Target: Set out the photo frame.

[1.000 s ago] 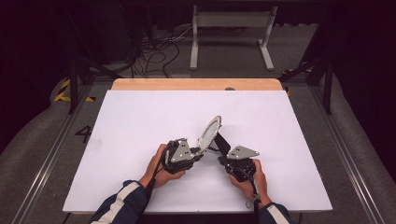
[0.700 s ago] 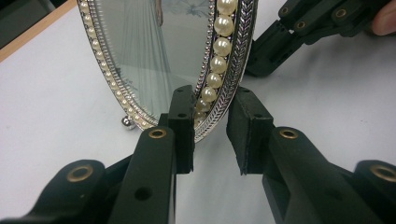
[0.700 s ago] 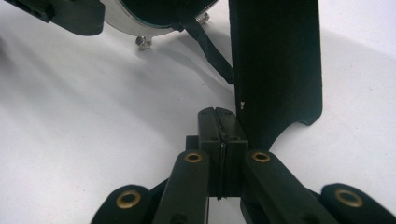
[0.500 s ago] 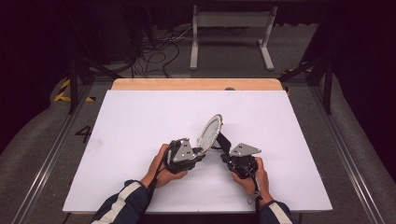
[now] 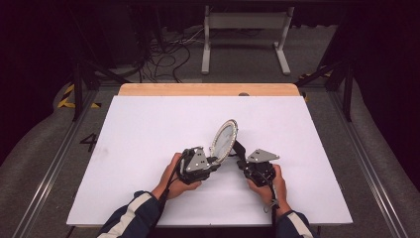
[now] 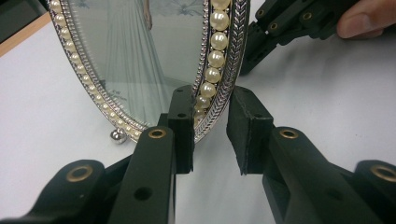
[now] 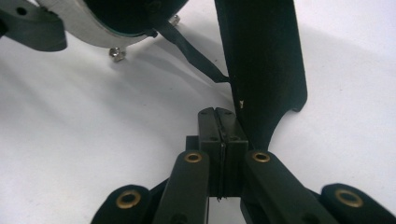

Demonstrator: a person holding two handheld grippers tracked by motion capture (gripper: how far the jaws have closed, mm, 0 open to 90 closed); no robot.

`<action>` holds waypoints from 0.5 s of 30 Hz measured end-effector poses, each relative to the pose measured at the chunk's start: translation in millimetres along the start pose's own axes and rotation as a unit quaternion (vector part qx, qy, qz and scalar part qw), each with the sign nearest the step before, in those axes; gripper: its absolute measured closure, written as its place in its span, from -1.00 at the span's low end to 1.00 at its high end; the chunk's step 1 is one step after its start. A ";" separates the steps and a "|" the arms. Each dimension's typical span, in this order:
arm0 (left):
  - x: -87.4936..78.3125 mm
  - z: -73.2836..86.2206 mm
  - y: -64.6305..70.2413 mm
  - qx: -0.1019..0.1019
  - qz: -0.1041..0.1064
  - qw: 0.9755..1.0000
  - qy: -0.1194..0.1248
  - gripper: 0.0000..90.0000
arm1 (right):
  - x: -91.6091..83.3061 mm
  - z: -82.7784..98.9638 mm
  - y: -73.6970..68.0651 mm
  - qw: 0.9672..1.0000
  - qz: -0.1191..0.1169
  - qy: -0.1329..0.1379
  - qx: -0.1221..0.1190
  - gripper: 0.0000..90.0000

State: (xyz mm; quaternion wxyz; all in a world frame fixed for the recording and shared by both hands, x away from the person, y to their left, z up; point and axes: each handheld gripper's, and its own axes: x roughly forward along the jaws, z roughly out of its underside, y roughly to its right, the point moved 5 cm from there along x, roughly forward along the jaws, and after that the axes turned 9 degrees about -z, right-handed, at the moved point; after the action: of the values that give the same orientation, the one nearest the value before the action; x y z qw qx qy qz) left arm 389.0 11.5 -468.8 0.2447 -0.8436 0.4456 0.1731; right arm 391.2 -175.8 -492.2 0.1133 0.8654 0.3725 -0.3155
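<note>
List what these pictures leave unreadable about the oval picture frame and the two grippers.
- Oval picture frame: its top is cut off by the upper edge of the left gripper view.
- Left gripper: the frame's rim sits between the jaws, but contact on the far side is unclear.
- Black back stand: the right gripper is shut beside it; a grip on its edge cannot be confirmed.
- High view: the pearl rim is too small for detail.

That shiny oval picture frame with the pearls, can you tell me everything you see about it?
The oval picture frame has a silvery patterned rim, a ring of pearl-like beads and glass over a pale picture of a long white dress. It stands tilted on the white table on small ball feet, with a black back stand behind. The left tongs straddle its lower rim; the right tongs, shut, sit at the stand.
</note>
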 end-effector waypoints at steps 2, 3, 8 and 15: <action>-0.3 -1.2 1.2 -0.004 0.007 1.000 0.005 0.68 | 0.3 -0.3 2.8 1.000 0.003 0.000 0.004 1.00; -0.2 -1.8 1.8 -0.006 0.010 1.000 0.007 0.72 | 0.6 -0.9 6.2 1.000 0.007 0.000 0.007 1.00; 1.5 -1.7 2.1 -0.013 0.016 1.000 0.007 0.78 | 1.1 -1.1 10.1 1.000 0.009 -0.001 0.012 1.00; -0.1 -3.4 2.8 -0.002 0.022 1.000 0.012 0.79 | 1.2 -1.0 10.5 1.000 0.007 -0.002 0.010 0.99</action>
State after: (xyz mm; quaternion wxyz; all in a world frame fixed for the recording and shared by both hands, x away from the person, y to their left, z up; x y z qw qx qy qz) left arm 386.9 8.3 -466.6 0.2334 -0.8360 0.4670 0.1692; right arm 399.8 -182.0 -492.6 0.1074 0.8683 0.3635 -0.3200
